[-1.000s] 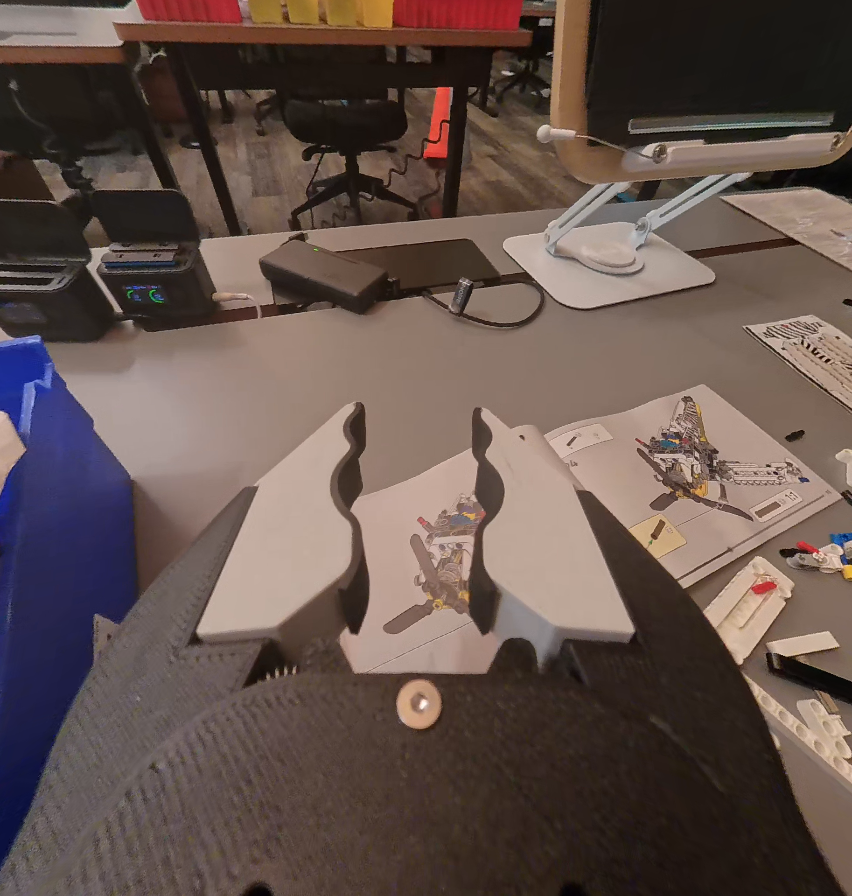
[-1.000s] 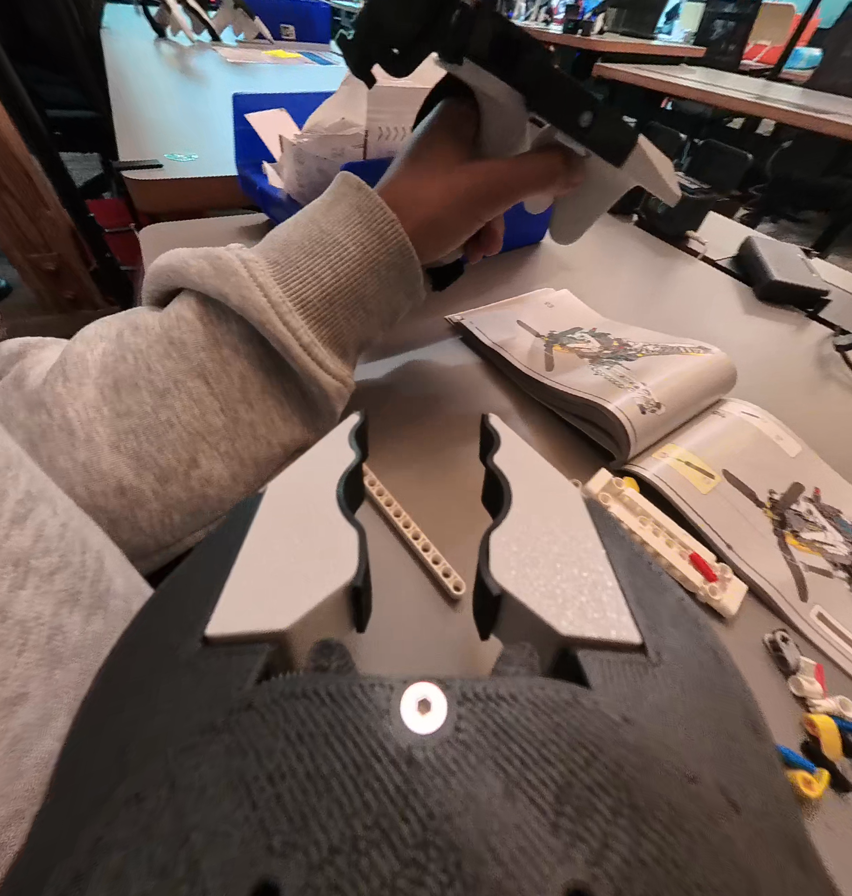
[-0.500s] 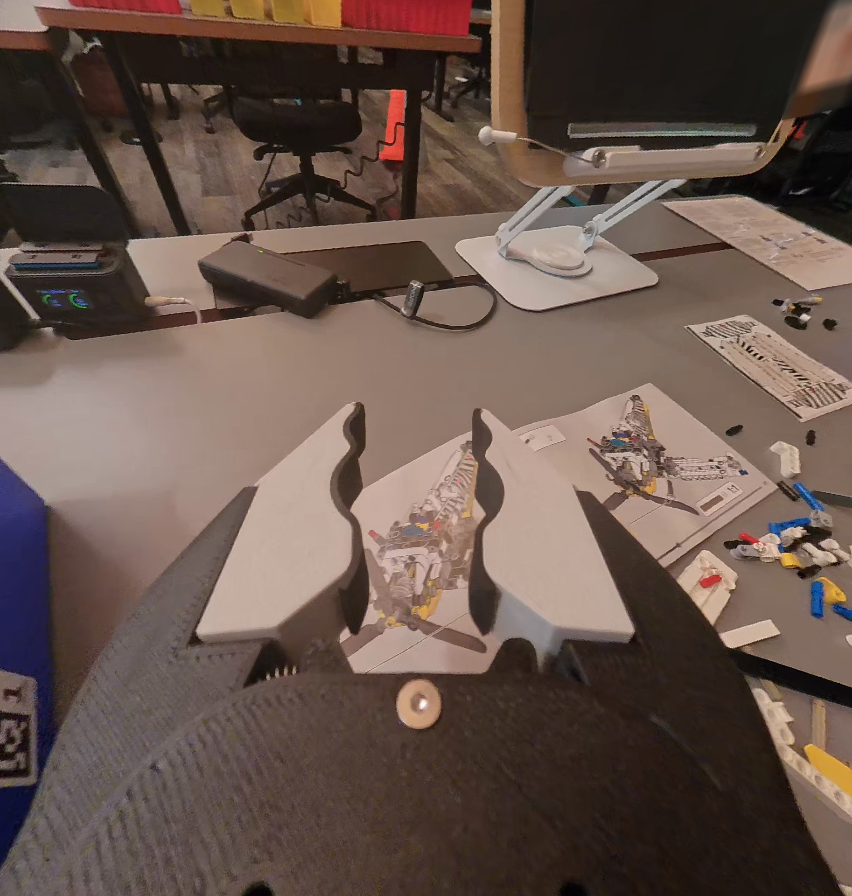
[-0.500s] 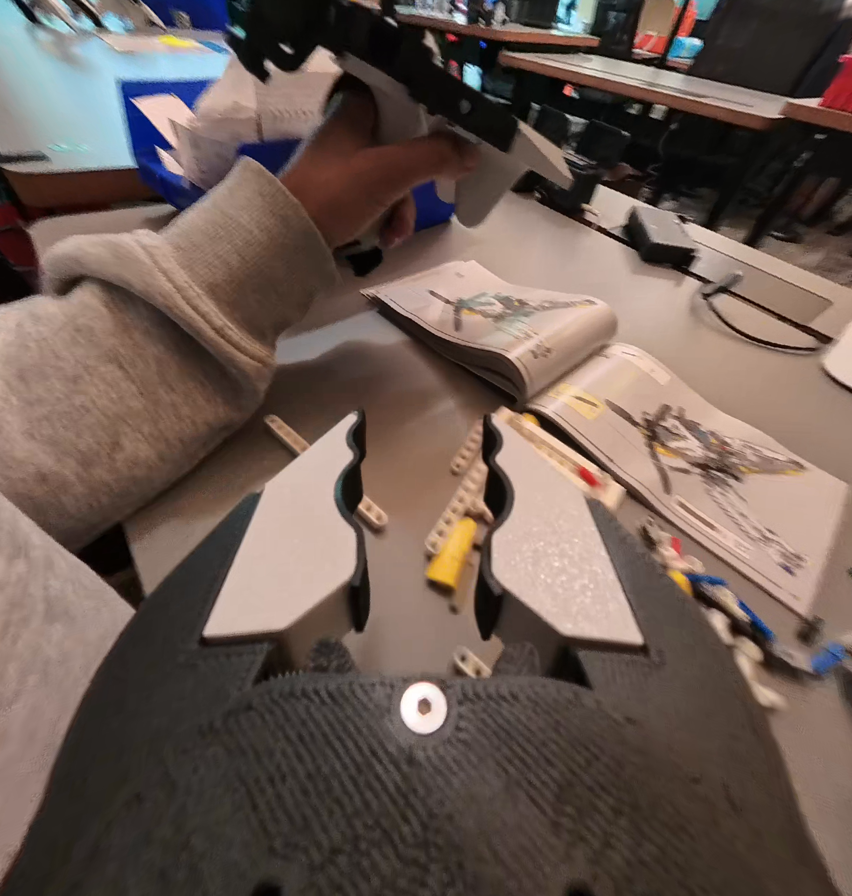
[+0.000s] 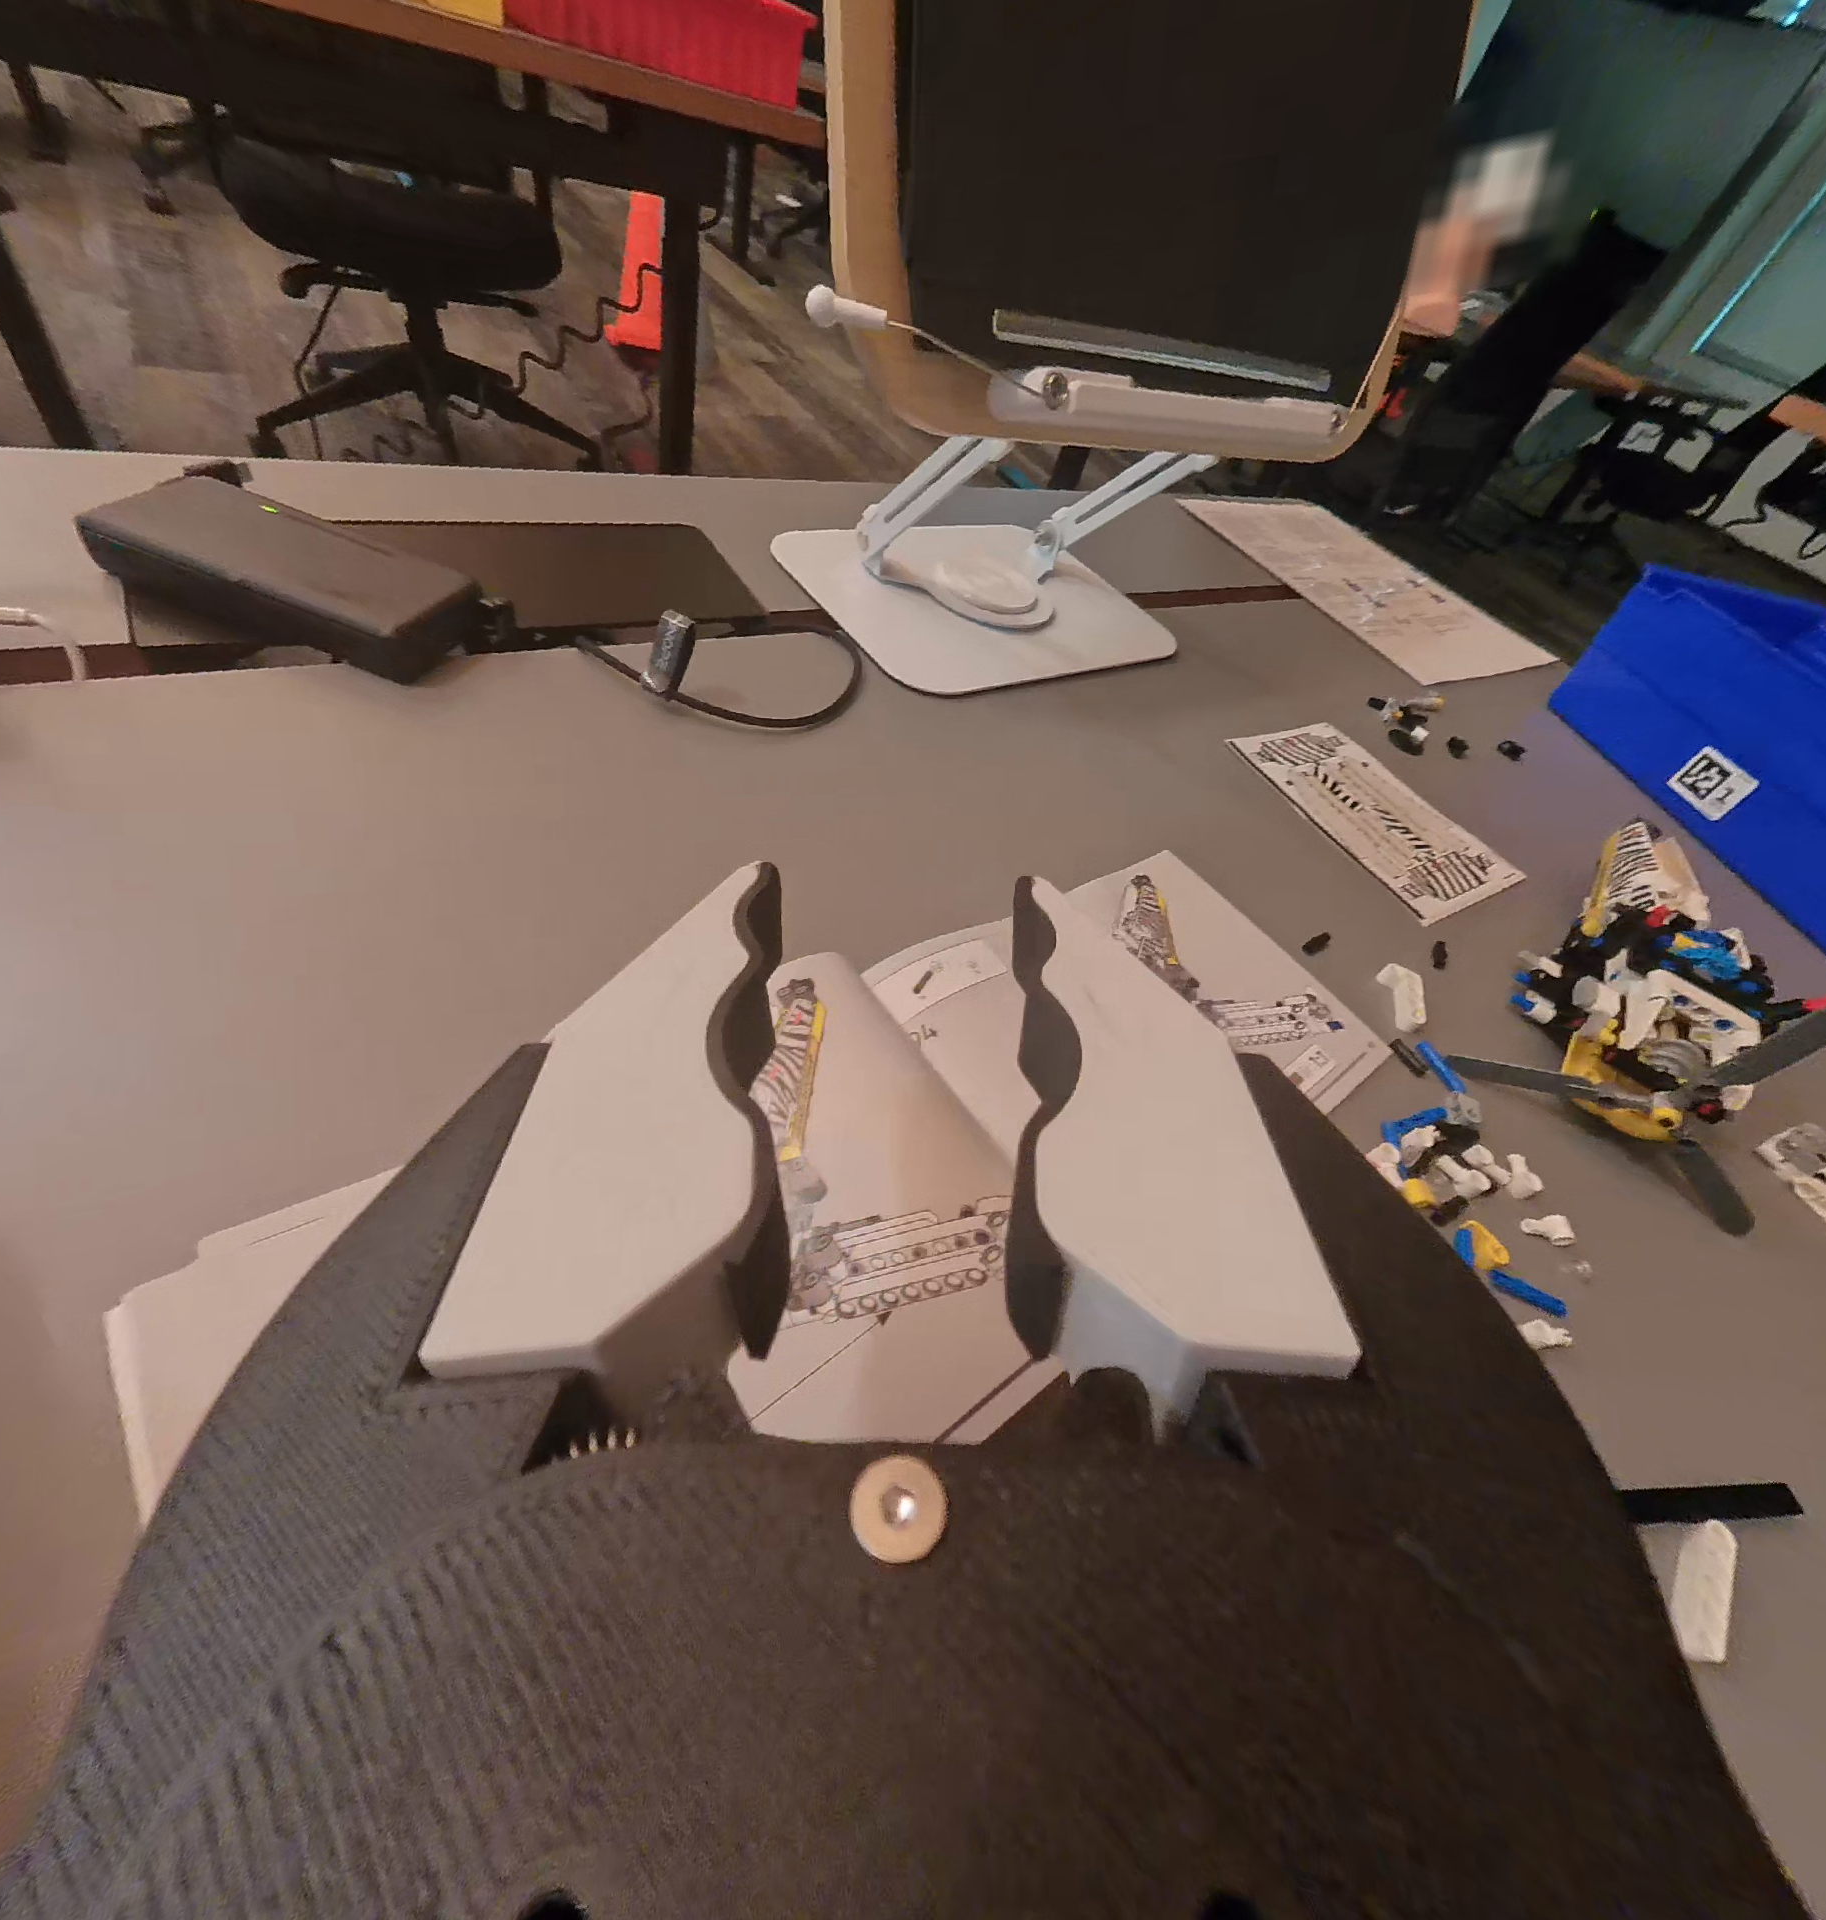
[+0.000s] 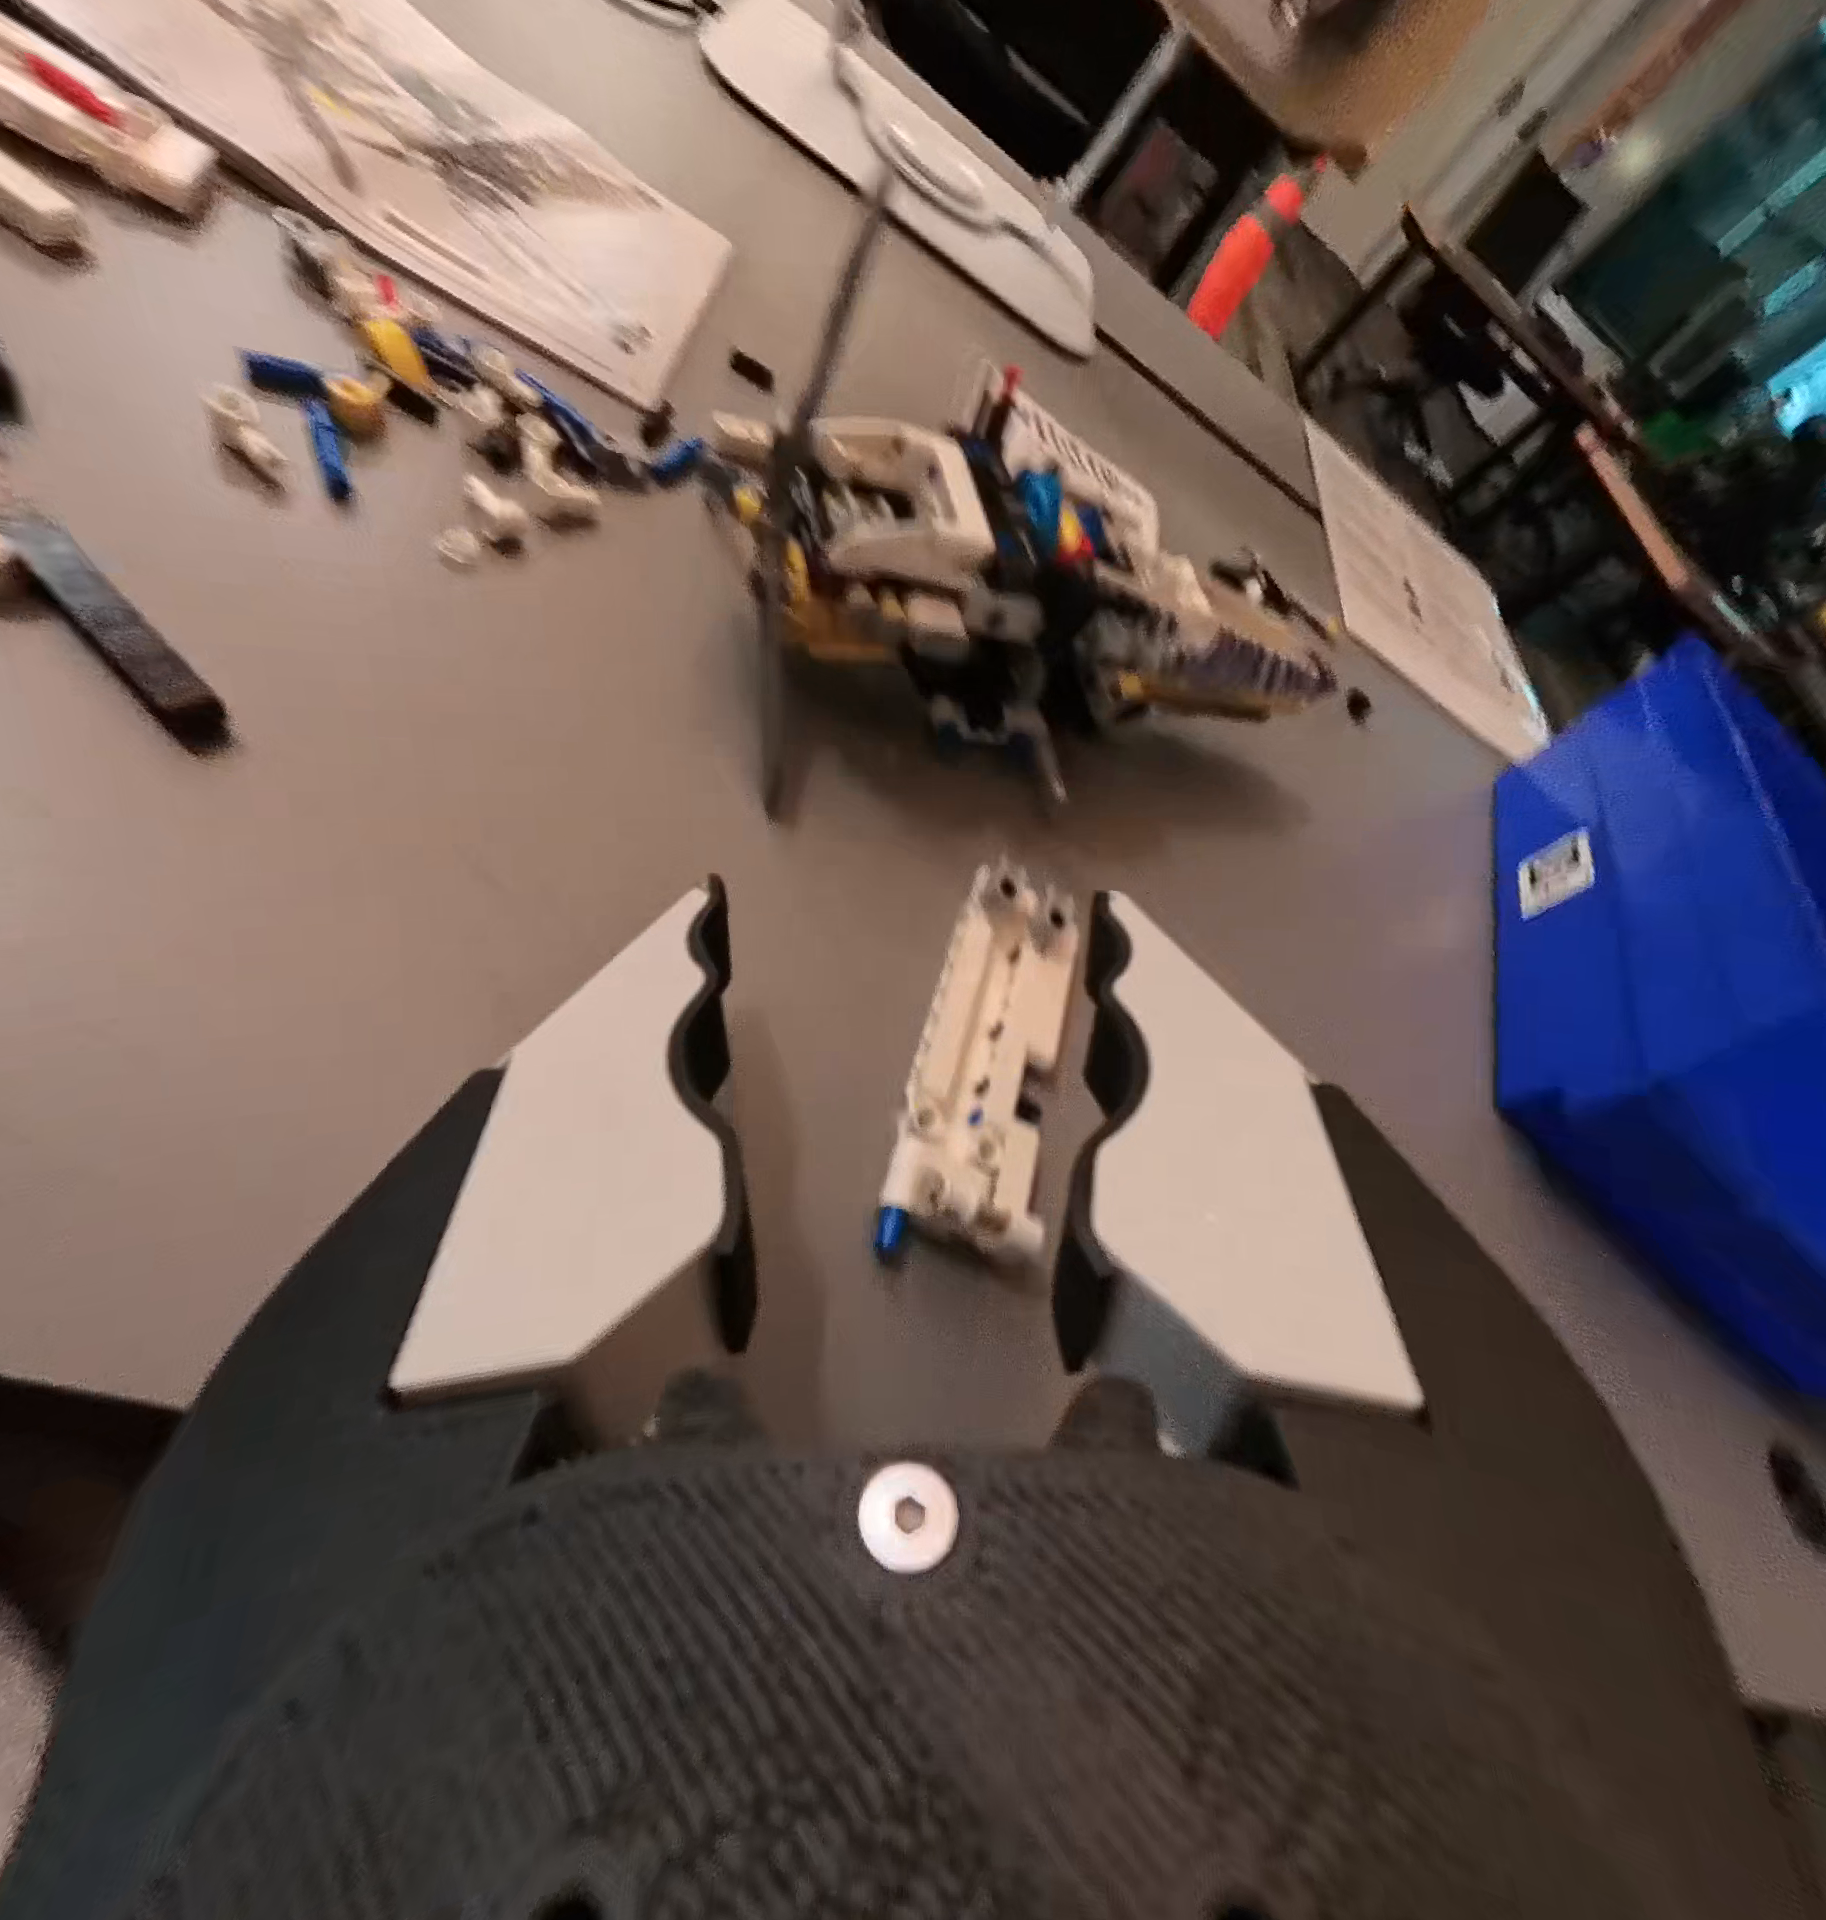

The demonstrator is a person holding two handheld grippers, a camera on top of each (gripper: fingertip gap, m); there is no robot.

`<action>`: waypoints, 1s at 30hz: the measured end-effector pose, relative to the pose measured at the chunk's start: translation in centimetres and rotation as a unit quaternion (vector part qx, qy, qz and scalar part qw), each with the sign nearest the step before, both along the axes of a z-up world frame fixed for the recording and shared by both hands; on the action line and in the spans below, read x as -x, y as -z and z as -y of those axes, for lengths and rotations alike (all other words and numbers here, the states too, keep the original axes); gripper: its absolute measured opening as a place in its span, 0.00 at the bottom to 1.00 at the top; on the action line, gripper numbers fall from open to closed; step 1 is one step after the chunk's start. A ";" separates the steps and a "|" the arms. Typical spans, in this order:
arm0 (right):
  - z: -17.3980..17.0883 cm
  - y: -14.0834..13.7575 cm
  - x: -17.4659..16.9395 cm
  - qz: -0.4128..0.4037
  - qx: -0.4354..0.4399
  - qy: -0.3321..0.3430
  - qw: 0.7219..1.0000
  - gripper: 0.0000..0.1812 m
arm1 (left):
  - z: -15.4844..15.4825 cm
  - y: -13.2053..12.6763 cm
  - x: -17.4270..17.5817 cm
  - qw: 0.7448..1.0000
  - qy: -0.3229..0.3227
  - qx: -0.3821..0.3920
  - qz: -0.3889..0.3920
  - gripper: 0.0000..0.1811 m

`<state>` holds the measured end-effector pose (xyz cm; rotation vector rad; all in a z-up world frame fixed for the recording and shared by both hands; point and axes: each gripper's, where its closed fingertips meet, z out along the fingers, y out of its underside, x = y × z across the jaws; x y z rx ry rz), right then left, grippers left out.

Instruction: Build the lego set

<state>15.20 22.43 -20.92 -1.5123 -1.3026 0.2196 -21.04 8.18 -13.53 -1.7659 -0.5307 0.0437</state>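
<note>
A partly built lego plane (image 5: 1657,1023) with a grey propeller lies at the right of the grey table; it also shows blurred in the right wrist view (image 6: 1002,582). Loose small lego pieces (image 5: 1449,1174) lie beside it, and show in the right wrist view (image 6: 421,416) too. My left gripper (image 5: 896,894) is open and empty above the open instruction booklet (image 5: 888,1122). My right gripper (image 6: 909,904) is open and empty, low over the table. A white lego sub-assembly (image 6: 987,1081) lies on the table between its jaws, close to the right finger.
A blue bin (image 5: 1740,748) stands at the right; it shows in the right wrist view (image 6: 1698,1008). A tablet stand (image 5: 982,613), a black power pack (image 5: 275,571) with a cable and paper sheets (image 5: 1371,816) sit at the back. A black strip (image 6: 109,623) lies at left. Across from one pair of fingers to the other is roughly 40 cm. My right gripper is the nearer one to the partly built lego plane (image 5: 1657,1023): about 12 cm, against 30 cm. The right camera catches it too, in the right wrist view (image 6: 859,447).
Both grippers have swung to the right. The right view now shows the plane and white sub-assembly instead of the person's sleeve and booklet, and its jaws stand wider. A booklet page now stands curled between the left jaws.
</note>
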 end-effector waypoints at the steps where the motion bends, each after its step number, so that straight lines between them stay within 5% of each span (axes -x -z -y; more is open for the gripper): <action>1: -0.5 0.5 -0.8 -0.010 0.016 0.019 1.000 0.40 | -0.1 -0.1 -0.1 1.000 0.002 -0.005 0.003 0.24; 9: -2.5 1.8 -2.6 -0.127 0.185 0.064 0.972 0.45 | -0.6 -0.6 -0.7 0.997 0.028 -0.055 0.056 0.24; 20: -3.0 2.1 -2.0 -0.120 0.201 0.058 0.971 0.46 | -0.4 -2.2 -1.0 0.991 0.034 -0.114 0.068 0.23; 26: -3.1 3.0 -1.5 -0.061 0.234 0.052 0.969 0.22 | -0.5 -2.4 -1.3 0.987 0.047 -0.128 0.087 0.23; 30: -3.3 3.1 -1.1 -0.051 0.238 0.046 0.969 0.18 | -0.1 -2.8 -1.0 0.984 0.044 -0.145 0.096 0.23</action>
